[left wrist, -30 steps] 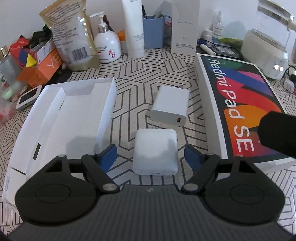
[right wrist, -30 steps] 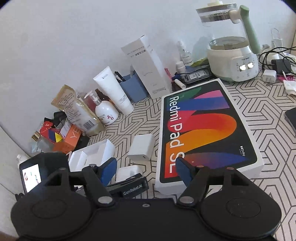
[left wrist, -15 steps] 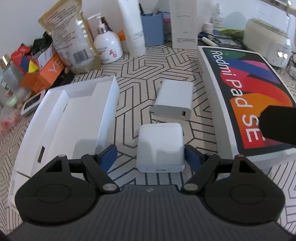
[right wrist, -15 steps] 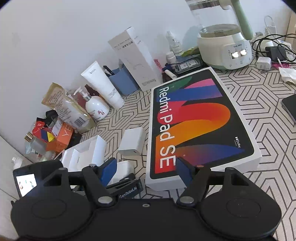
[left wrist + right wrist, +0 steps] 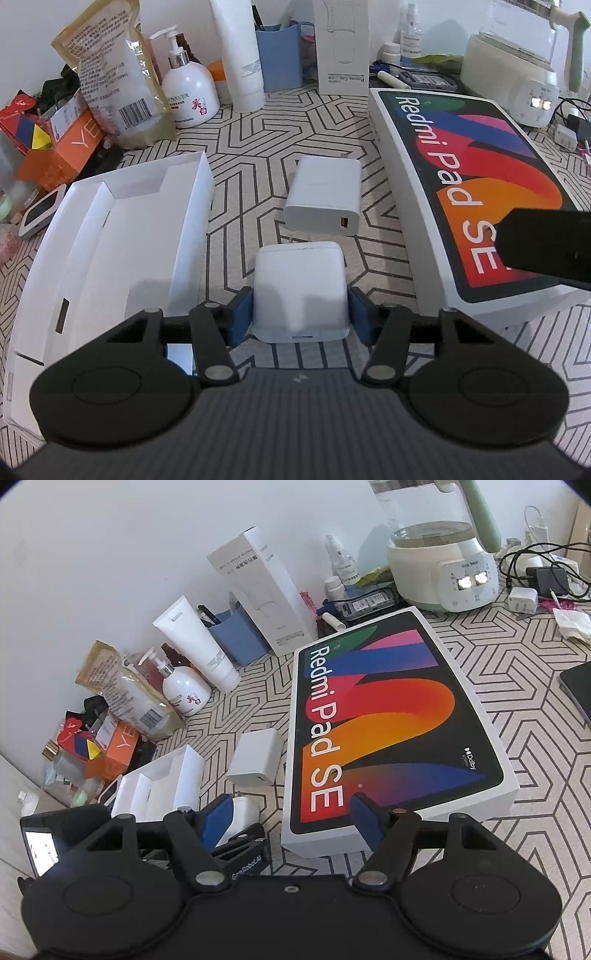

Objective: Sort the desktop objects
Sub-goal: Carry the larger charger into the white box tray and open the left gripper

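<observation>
My left gripper [image 5: 300,314] is shut on a small white rounded box [image 5: 301,291], its blue pads pressing both sides, on the patterned desk. A white USB charger [image 5: 325,197] lies just beyond it. An open white tray box [image 5: 122,236] lies to the left. The Redmi Pad SE box [image 5: 469,192] lies to the right. My right gripper [image 5: 290,821] is open and empty above the near edge of the Redmi Pad SE box [image 5: 388,716]. The left gripper and white box [image 5: 243,812] show at its lower left.
Along the wall stand a snack bag [image 5: 114,74], a pump bottle [image 5: 188,92], a white tube [image 5: 240,55], a blue pen holder [image 5: 279,59], a tall white carton [image 5: 341,44] and a kettle [image 5: 443,554]. Orange boxes [image 5: 62,147] are at the left, cables [image 5: 546,572] at the far right.
My left gripper has moved forward around the small white box and closed on it. My right gripper has shifted slightly and stays open.
</observation>
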